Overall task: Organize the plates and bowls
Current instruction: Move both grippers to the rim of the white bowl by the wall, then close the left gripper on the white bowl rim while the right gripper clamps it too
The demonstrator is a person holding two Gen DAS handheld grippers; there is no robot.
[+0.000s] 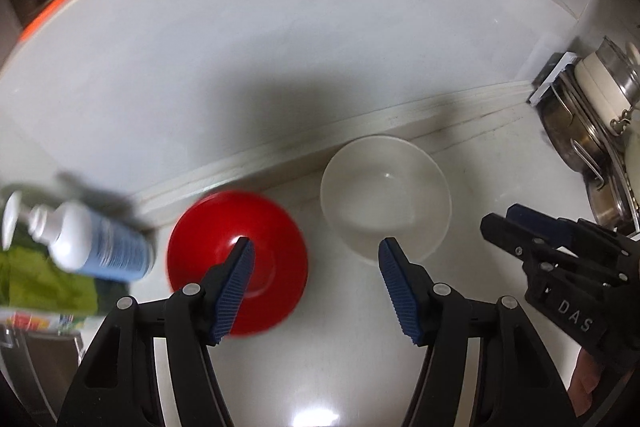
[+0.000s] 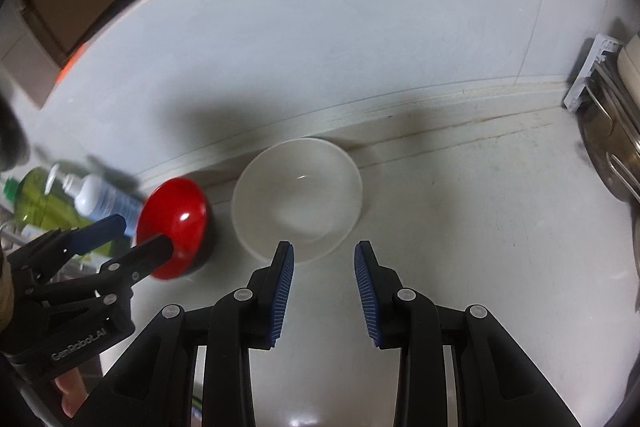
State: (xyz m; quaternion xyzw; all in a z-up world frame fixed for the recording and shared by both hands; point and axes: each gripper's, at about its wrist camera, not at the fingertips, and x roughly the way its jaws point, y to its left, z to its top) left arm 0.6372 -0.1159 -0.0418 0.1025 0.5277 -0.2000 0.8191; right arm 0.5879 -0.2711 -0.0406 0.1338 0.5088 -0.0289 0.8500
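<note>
A red bowl [image 1: 276, 227] [image 2: 176, 207] and a white bowl [image 1: 386, 195] [image 2: 298, 195] stand side by side on the pale countertop [image 1: 344, 327], close to the wall. My left gripper [image 1: 317, 247] [image 2: 138, 233] is open and hovers over the gap between the two bowls; its left finger [image 1: 236, 279] overlaps the red bowl in the view. My right gripper [image 2: 324, 247] [image 1: 502, 218] is open with a narrower gap, just in front of the white bowl's near rim. Neither gripper has anything between its pads.
A white bottle with a blue label [image 1: 92, 243] [image 2: 104, 199] and a green bottle [image 2: 40, 199] lie left of the red bowl. A rack with metal pots [image 1: 580, 131] [image 2: 608, 147] stands at the right. A hand [image 1: 584, 379] holds the right gripper.
</note>
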